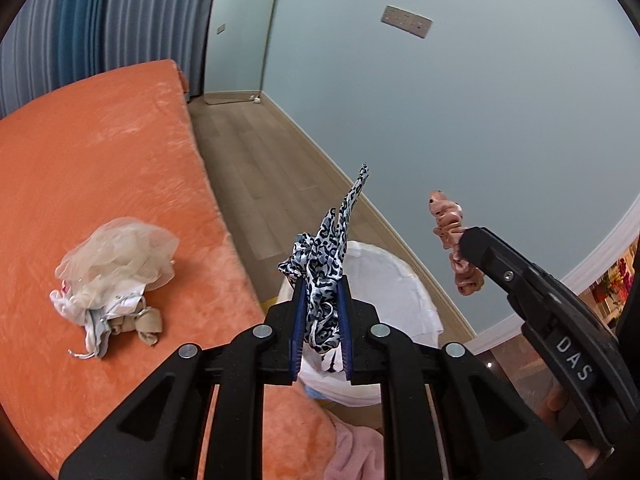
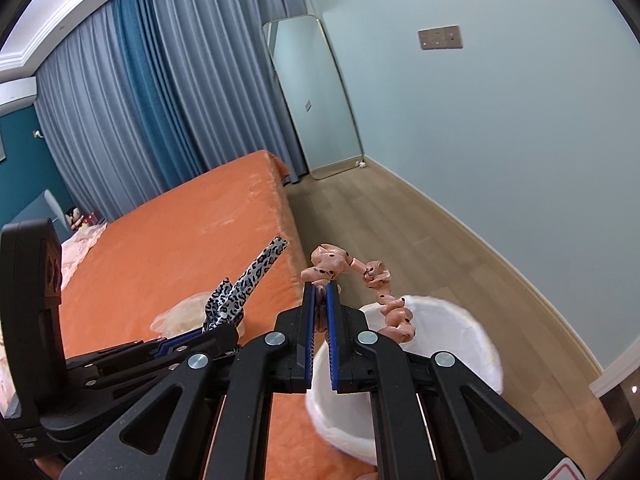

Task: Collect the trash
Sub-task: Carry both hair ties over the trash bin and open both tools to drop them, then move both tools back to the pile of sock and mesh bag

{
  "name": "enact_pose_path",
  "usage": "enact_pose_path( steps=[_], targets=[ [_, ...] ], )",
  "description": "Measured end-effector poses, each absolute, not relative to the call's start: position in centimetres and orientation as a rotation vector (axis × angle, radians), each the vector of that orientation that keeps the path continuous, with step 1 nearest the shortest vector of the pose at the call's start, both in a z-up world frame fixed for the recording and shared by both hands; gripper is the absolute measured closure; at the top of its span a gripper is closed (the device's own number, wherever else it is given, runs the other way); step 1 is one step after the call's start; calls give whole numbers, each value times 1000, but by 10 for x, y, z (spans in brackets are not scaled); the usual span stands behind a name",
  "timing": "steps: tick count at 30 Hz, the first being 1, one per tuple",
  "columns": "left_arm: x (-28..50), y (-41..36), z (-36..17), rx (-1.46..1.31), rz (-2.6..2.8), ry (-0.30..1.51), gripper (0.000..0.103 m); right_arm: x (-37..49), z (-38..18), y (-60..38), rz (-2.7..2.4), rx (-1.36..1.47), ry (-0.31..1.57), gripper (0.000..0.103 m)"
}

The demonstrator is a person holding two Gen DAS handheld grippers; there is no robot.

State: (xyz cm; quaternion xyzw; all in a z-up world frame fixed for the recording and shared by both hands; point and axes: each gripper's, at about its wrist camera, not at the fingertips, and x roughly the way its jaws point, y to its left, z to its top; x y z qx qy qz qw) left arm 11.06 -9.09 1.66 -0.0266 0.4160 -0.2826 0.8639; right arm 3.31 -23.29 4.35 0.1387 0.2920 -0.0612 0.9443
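Satin leopard scarf [image 1: 320,280] clamped in left tool [image 1: 322,304] | pink scrunchie [image 2: 372,280] pinched in right tool [image 2: 320,300] (above white bin [image 2: 460,320])

Glossy satin scarf [image 1: 324,264]; plush orange bedspread [image 1: 100,168].

I see grey and teal curtains [image 2: 152,92] hanging behind the orange bed [image 2: 180,232]. A tall mirror [image 2: 316,100] leans in the corner on the wooden floor [image 2: 384,232], a small white object at its foot. On the pale blue wall [image 2: 500,140] sits a socket panel [image 2: 440,37], with white moulding above
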Motion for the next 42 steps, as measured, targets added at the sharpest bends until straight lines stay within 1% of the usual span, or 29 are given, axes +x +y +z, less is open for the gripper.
enact_pose_path(
  steps=[7,16,18,19,20,21,22,27,34,42],
  targets=[
    [101,-122,28,-21,-638,865,88,22,48,-251,-157,284,583,98],
    [102,-147,27,0,-681,876,87,15,43,-261,-182,309,596,97],
    [103,-150,26,4,-680,876,82,17,42,-261,-184,313,598,96],
    [104,-151,26,2,-669,882,77,18,42,-262,-183,317,599,90],
    [105,-151,25,-7,-667,888,69,18,42,-263,-191,320,598,88],
    [106,-151,25,-11,-660,892,58,17,42,-264,-198,323,596,87],
    [107,-150,25,-22,-639,890,54,16,41,-264,-203,326,597,86],
    [110,-144,24,-29,-625,890,54,15,43,-263,-204,328,595,85],
    [107,-134,30,-31,-614,874,54,21,47,-260,-193,319,590,78],
    [108,-113,35,-48,-587,861,54,28,53,-244,-172,295,596,77]
  ],
)
